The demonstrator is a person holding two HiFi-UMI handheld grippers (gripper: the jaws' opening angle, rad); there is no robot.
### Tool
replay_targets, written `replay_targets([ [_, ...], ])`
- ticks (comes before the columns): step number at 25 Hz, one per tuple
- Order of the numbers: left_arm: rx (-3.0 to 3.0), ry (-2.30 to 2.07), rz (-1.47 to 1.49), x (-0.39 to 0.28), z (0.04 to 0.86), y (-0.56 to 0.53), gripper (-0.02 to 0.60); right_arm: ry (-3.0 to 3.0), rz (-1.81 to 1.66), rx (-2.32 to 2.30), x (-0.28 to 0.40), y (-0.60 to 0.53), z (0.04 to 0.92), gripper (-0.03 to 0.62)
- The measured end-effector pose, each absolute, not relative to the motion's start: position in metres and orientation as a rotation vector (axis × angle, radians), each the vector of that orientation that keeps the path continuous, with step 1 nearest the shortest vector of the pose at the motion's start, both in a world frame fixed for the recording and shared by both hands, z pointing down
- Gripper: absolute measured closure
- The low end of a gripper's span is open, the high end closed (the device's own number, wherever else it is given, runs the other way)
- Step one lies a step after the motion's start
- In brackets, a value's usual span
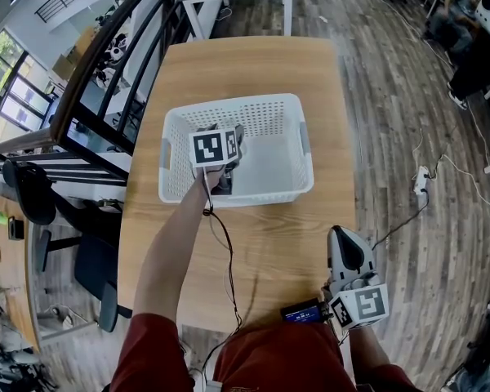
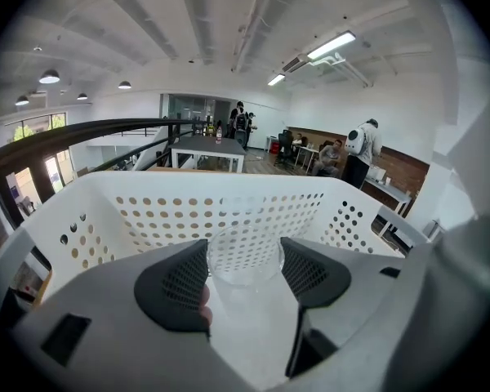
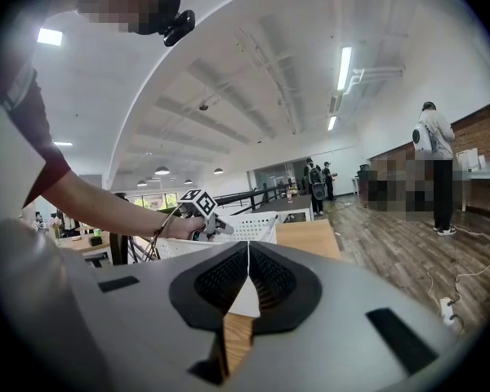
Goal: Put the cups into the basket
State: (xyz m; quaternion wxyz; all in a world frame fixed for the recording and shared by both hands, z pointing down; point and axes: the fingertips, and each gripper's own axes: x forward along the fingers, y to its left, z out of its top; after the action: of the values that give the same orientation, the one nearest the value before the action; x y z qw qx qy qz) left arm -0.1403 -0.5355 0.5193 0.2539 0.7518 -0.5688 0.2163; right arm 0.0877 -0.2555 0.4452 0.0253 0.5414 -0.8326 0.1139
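A clear plastic cup sits between the dark pads of my left gripper, which is shut on its sides. The cup hangs inside the white perforated basket, above its floor. In the head view the left gripper reaches into the basket at its left half, and its marker cube hides the cup. My right gripper rests at the front right of the wooden table, shut with nothing in it. In the right gripper view its pads meet in a thin line.
A black railing runs along the table's left side, with a black office chair below it. A power strip and cables lie on the wood floor to the right. A small blue device sits by my right hand.
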Motion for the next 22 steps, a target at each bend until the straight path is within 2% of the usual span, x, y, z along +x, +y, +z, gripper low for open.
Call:
replay_targets([
  [18,1.944,-1.568,0.73,-0.153,0.552,-0.544,0.296,-2.588,0.347,1.66,0.08,-0.264,0.446,0.582],
  [22,1.945,-1.546,0.725,-0.149,0.556,-0.544,0.297,-2.581,0.138,1.632,0.062,-0.275,0.437,0.582],
])
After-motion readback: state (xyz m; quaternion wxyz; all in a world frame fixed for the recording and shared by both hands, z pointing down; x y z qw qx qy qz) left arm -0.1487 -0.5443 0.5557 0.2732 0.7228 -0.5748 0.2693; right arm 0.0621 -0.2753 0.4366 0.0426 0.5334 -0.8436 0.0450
